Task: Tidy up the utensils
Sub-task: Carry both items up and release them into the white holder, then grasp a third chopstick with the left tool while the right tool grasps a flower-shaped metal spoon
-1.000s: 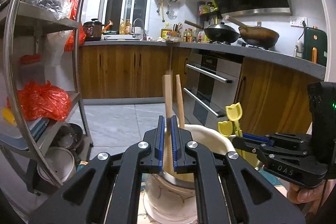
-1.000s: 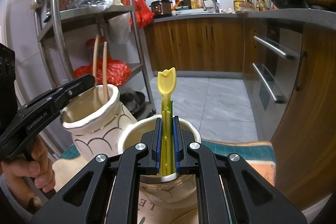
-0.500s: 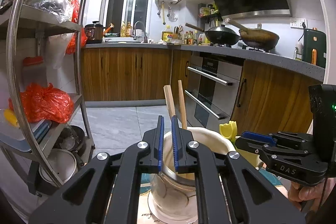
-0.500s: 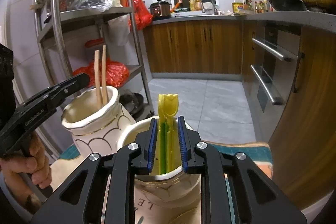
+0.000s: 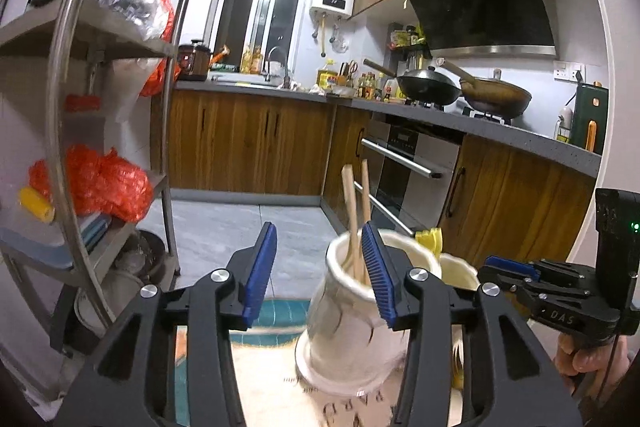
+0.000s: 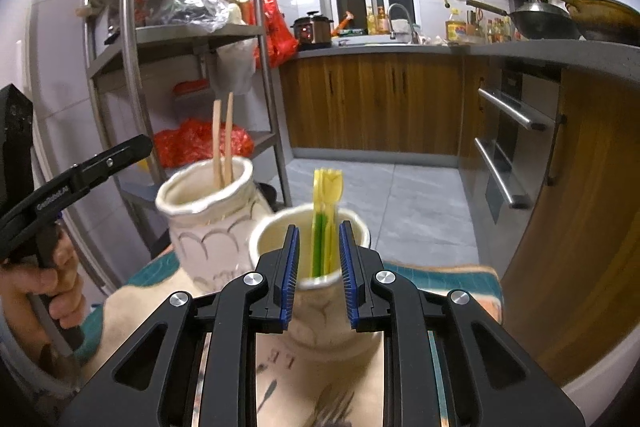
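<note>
Two wooden chopsticks [image 5: 354, 211] stand in a white scalloped vase [image 5: 352, 315], just beyond the right pad of my left gripper [image 5: 320, 273]. Its jaws are opening with nothing between them. Beside the vase is a cream jar [image 5: 460, 271] with a yellow utensil [image 5: 430, 239], and my right gripper [image 5: 520, 279] hovers by it. In the right wrist view, my right gripper [image 6: 319, 273] is open over the near rim of the cream jar [image 6: 272, 227]. Yellow and green utensils [image 6: 326, 219] stand free inside it. The chopsticks [image 6: 222, 143], the vase [image 6: 208, 227] and the left gripper [image 6: 80, 171] are on the left.
A steel shelf rack [image 5: 80, 107] with bags and pots rises close on the left. Both pots rest on a beige mat with a teal border [image 6: 440, 279]. Wooden cabinets, an oven [image 5: 412, 163] and a counter with woks run along the back and right. A hand [image 6: 40, 287] holds the left gripper.
My left gripper let go of the chopsticks, opened wide and shifted left of the vase. My right gripper released the yellow utensil, which sank into the jar, and its jaws parted.
</note>
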Available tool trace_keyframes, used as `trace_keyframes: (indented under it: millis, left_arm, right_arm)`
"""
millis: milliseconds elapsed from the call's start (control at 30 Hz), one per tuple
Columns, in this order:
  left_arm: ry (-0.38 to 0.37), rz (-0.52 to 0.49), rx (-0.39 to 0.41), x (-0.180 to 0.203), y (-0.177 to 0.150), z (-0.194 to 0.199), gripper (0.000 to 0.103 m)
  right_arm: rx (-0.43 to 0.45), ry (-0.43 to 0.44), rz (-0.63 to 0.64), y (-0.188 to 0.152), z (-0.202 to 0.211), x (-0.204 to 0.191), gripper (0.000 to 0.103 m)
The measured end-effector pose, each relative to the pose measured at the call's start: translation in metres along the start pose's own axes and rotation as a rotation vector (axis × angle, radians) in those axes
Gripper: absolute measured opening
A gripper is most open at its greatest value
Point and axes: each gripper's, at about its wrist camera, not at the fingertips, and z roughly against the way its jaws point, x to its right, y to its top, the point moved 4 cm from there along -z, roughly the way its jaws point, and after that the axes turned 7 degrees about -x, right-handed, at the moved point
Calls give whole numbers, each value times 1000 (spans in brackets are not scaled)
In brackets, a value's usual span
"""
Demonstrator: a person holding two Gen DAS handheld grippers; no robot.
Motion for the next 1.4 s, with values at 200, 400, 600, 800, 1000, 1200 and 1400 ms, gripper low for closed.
trace_keyframes:
  millis: [200,400,600,800,1000,1200,1400]
  left_arm:
    - [-1,13,-91,-8,-33,5,44]
    - [-9,6,-205,-12,-73,6,44]
    - [-10,12,-287,-14,-104,12,44]
    - [-22,-12,-347,-6,-126,17,44]
    - [-35,-51,-406,6,-145,17,41]
    - [-36,-89,-459,12,-157,12,27]
    - [-27,-110,-484,15,-164,11,26]
  right_arm:
    - [-38,-6,-14,-22,6,2,22]
    - [-115,-11,-53,-55,8,12,22]
    - [-195,-8,-93,-88,11,20,22]
    - [-264,9,-102,-115,14,16,22]
    - [-334,23,-78,-131,14,5,22]
    - [-361,-6,-33,-141,15,-5,22]
    - [-353,-51,19,-144,19,-15,21]
